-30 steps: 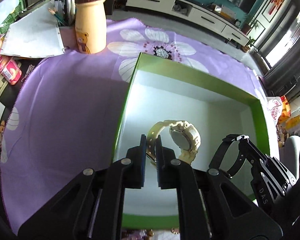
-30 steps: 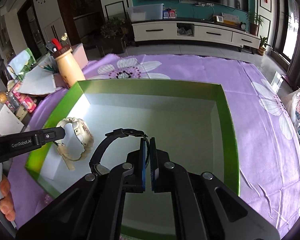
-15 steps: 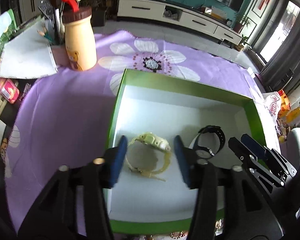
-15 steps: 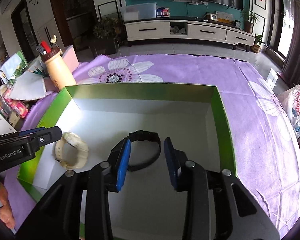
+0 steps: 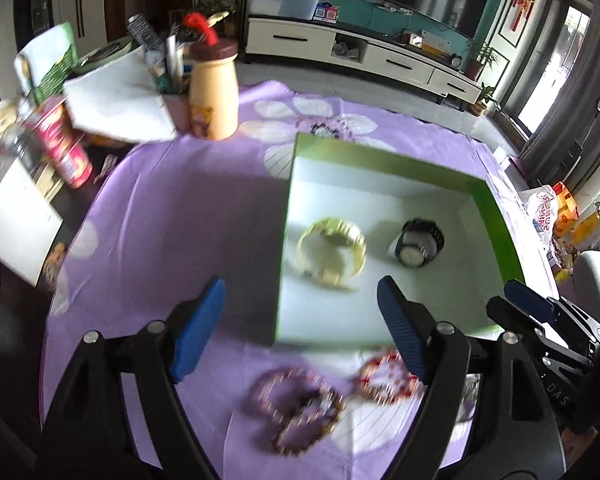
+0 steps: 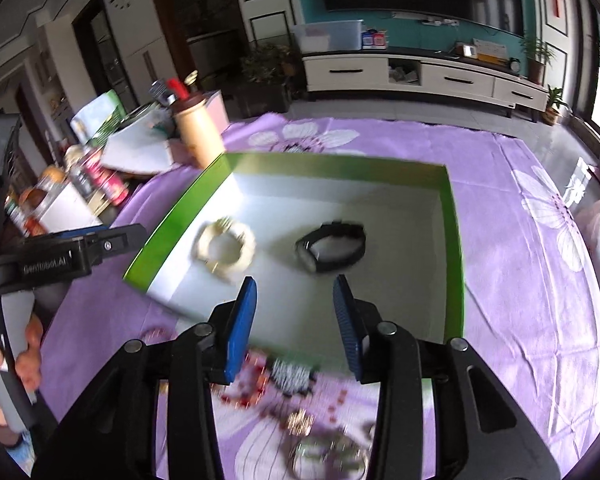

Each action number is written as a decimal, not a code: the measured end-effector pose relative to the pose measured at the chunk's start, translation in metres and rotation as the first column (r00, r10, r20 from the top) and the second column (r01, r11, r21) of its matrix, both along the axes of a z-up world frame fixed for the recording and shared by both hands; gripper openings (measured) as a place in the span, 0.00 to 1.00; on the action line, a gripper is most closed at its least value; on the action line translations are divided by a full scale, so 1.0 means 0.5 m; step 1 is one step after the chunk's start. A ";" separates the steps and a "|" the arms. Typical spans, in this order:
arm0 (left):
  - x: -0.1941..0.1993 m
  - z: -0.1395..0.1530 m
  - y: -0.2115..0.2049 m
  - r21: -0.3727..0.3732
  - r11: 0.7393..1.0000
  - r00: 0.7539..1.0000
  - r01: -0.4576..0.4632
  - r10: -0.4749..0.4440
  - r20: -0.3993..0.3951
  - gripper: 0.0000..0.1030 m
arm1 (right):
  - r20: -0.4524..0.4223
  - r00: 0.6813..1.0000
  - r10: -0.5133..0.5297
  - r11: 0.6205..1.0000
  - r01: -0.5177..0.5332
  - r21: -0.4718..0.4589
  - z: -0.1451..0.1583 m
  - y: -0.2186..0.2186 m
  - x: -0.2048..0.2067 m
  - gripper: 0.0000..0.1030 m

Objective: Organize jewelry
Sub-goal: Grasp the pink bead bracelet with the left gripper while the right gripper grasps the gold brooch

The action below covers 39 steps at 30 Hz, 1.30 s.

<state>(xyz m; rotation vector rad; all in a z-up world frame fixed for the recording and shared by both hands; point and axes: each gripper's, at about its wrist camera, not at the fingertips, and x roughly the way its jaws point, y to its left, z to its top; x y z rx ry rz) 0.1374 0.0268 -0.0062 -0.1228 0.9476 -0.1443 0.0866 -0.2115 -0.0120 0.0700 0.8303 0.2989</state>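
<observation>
Purple flowered cloth (image 5: 172,216) covers the bench in the left wrist view; on it we see a green box (image 5: 496,216) with a white floor holding a cream watch (image 5: 332,250) and, apart to its right, a black watch (image 5: 418,242). The left tool (image 5: 300,324) is opening, wide apart, nothing between its blue pads (image 5: 198,324), hanging over the box's near-left corner. Blurred bead bracelets (image 5: 300,412) lie on the cloth in front of the box. A tan bottle (image 5: 214,88) stands behind. In the right wrist view we see the right tool (image 6: 294,320) also opening, partly spread and empty, above the box's near edge; both watches lie beyond it, and blurred jewelry (image 6: 292,380) sits beneath. A hand (image 6: 4,364) grips the left tool's handle at far left.
</observation>
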 end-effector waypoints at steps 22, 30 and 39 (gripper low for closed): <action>-0.179 -0.131 0.112 -0.100 0.992 0.982 -0.079 0.061 -0.176 0.77 | -0.060 0.995 0.080 0.996 -0.082 -0.045 -0.115 -0.002 -0.152 0.39; -0.151 -0.140 0.103 -0.103 0.991 0.979 -0.081 0.060 -0.193 0.75 | -0.056 0.995 0.082 0.988 -0.088 -0.125 -0.147 0.017 -0.105 0.39; -0.099 -0.162 0.076 -0.088 0.994 0.975 -0.070 0.049 -0.218 0.53 | -0.066 0.992 0.103 0.980 -0.113 -0.163 -0.174 0.033 -0.080 0.22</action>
